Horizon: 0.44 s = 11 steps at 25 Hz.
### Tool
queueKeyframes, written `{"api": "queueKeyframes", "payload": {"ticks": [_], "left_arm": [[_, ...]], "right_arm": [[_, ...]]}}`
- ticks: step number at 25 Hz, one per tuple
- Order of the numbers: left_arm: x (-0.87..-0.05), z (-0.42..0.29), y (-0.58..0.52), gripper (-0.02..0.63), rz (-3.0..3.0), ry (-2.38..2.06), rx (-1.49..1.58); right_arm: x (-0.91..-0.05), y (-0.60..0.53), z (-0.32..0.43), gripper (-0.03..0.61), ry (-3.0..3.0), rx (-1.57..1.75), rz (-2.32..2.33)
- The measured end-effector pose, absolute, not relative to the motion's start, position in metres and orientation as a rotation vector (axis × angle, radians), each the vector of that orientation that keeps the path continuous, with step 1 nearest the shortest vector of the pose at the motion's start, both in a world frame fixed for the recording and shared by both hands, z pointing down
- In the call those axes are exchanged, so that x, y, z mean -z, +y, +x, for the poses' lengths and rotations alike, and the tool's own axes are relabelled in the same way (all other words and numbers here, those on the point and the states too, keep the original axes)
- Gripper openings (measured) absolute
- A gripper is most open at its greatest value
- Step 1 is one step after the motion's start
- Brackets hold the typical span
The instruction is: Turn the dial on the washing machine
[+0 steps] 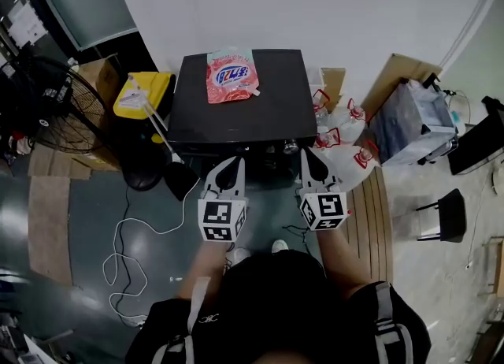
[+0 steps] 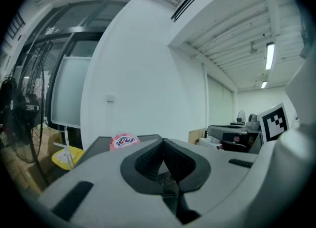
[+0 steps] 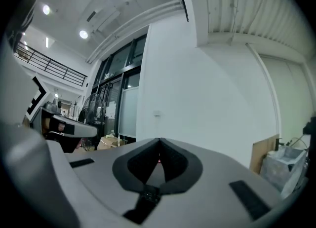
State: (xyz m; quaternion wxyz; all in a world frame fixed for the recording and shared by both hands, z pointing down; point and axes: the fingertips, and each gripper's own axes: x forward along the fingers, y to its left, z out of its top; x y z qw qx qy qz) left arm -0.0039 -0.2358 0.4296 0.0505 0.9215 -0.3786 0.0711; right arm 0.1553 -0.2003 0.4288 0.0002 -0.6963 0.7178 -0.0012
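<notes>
Two tools are up in front of one black washing machine (image 1: 236, 118): the left hand-held gripper (image 1: 234, 164) and the right hand-held gripper (image 1: 309, 156), both with jaws pressed together and empty. One detergent pouch (image 1: 231, 76) lies on top of the machine.

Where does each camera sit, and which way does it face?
Head view: on the person's head, facing steeply down at the washing machine; shows left gripper, right gripper, forearms.
Left gripper view: on that gripper, facing the white wall; shows its shut jaws.
Right gripper view: likewise, same wall; shut jaws.
Shared: printed pouch, in head and left gripper views.
</notes>
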Motion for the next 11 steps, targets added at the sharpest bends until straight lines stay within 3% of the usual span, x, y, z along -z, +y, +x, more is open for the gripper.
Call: {"api": "queueKeyframes", "payload": {"ticks": [11], "left_arm": [[-0.4304,-0.0024,-0.2398,0.003,2.807,-1.136,-0.229]], "right_arm": [[-0.4314,-0.2075,0.1496,0.009,2.265,0.007,-2.167]]}}
